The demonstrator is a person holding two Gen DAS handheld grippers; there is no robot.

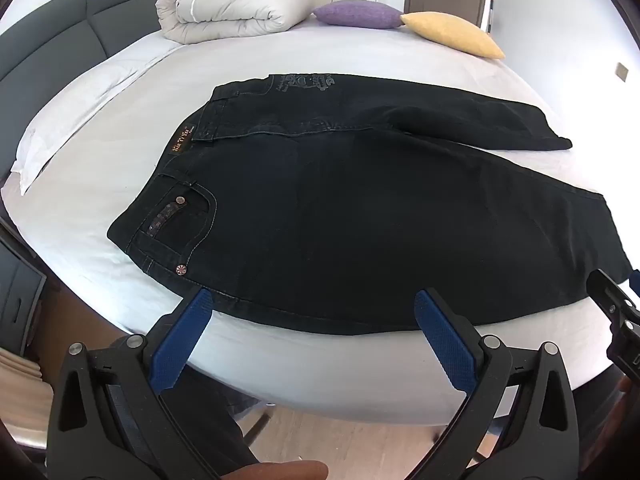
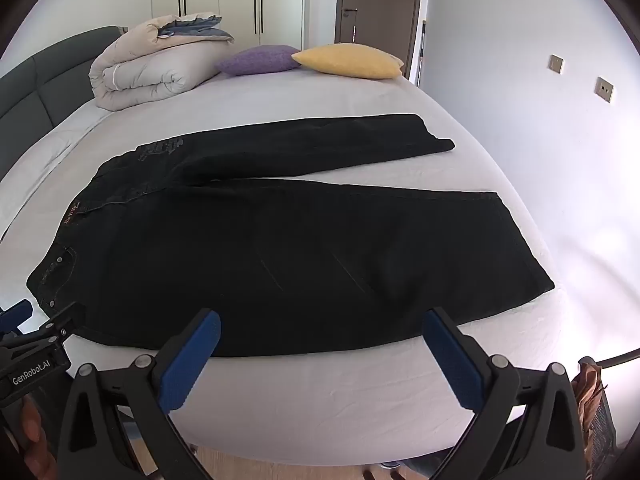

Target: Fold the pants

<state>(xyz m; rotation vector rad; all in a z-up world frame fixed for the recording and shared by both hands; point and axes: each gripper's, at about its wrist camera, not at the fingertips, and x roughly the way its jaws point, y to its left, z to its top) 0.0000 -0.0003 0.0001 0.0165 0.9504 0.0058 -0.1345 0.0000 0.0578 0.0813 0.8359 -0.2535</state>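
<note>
Black jeans [image 1: 340,216] lie spread flat on the white bed, waistband to the left, both legs running right and splayed apart. They also show in the right wrist view [image 2: 304,256]. My left gripper [image 1: 314,304] is open and empty, its blue pads just above the near edge of the jeans by the hip. My right gripper [image 2: 322,324] is open and empty, above the near edge of the near leg. The right gripper shows at the right edge of the left wrist view [image 1: 616,312]; the left gripper shows at the left edge of the right wrist view [image 2: 36,336].
A rolled beige duvet [image 1: 236,8], a purple cushion [image 1: 356,14] and a yellow cushion [image 1: 452,34] lie at the far side of the bed. A white pillow [image 1: 76,120] lies left by the dark headboard [image 1: 60,40]. The bed's near edge [image 1: 320,380] drops to a wooden floor.
</note>
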